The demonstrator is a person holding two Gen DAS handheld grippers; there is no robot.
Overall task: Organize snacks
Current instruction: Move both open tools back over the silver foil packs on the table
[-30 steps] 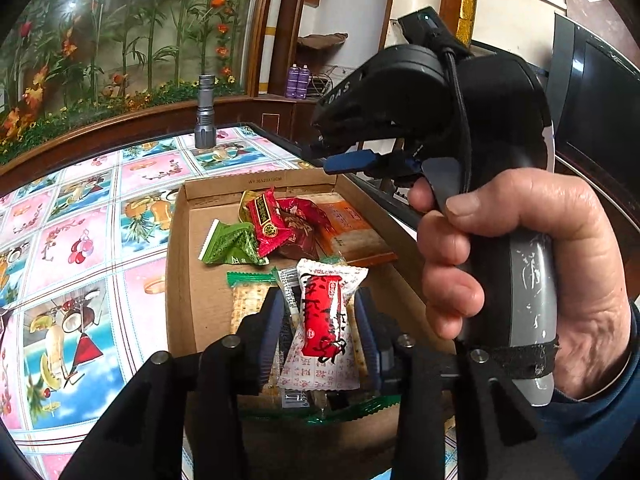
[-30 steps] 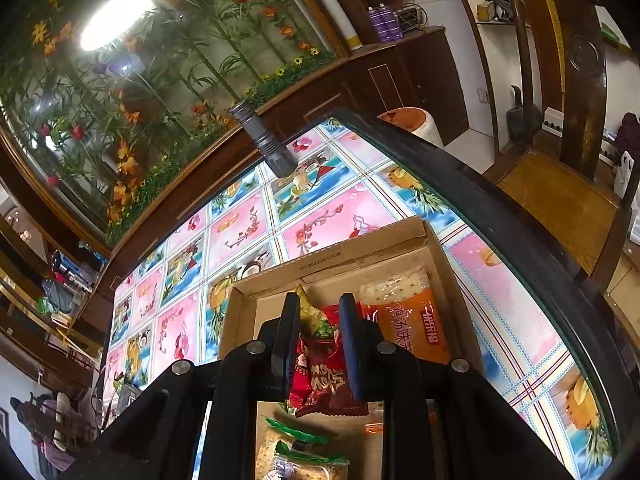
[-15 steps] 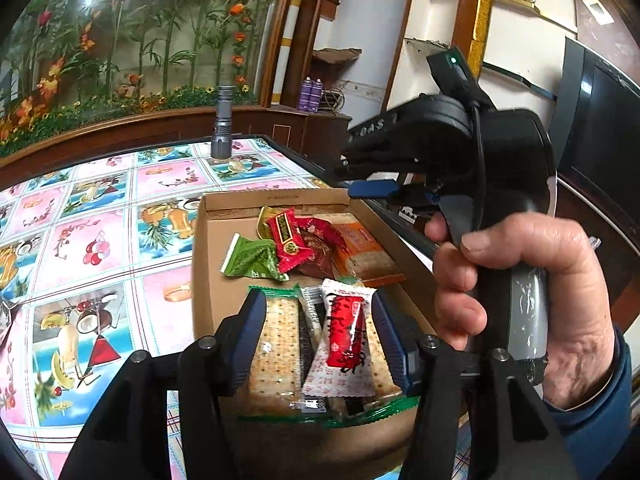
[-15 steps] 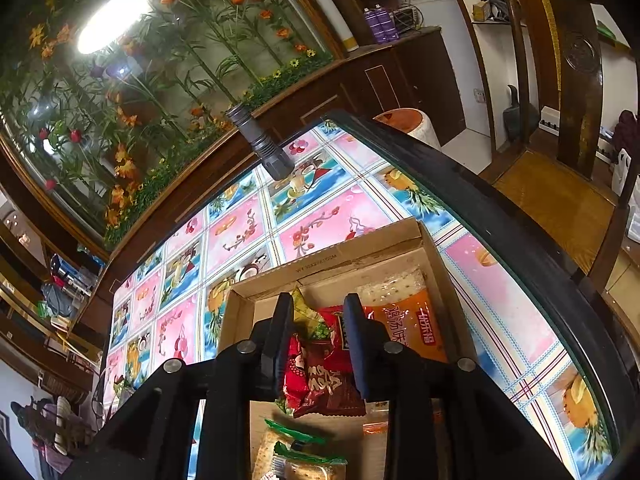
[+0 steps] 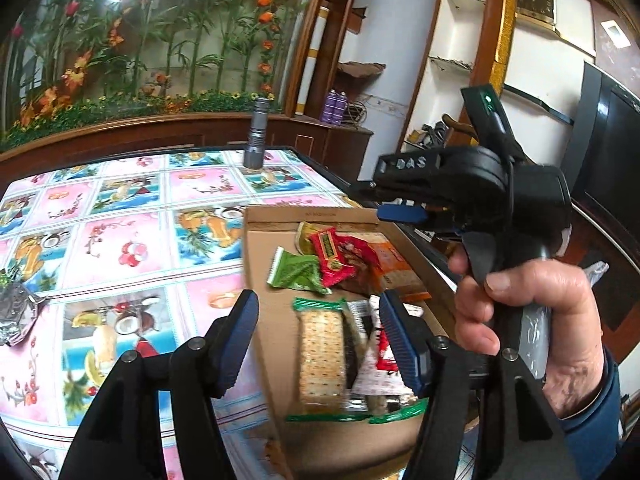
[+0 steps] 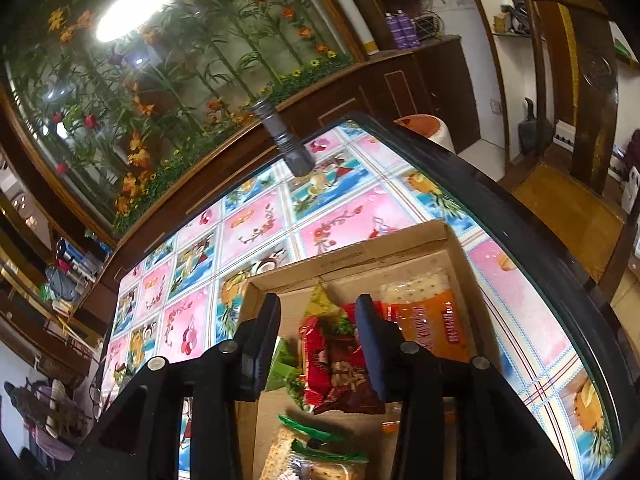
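I am holding my left gripper (image 5: 318, 338) open and empty above the shallow brown cardboard box (image 5: 262, 280), where the wrapped snacks are lying. My right gripper (image 6: 318, 338) is also spread, straddling the dark red snack packet (image 6: 340, 372) without visibly clamping it. I am advising centring the pads on that packet and closing gently to avoid crushing it.

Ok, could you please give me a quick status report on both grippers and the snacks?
Left hand-held gripper open, empty. Right hand-held gripper open above red snack packet. Snacks lie in cardboard box. Nothing in the way.
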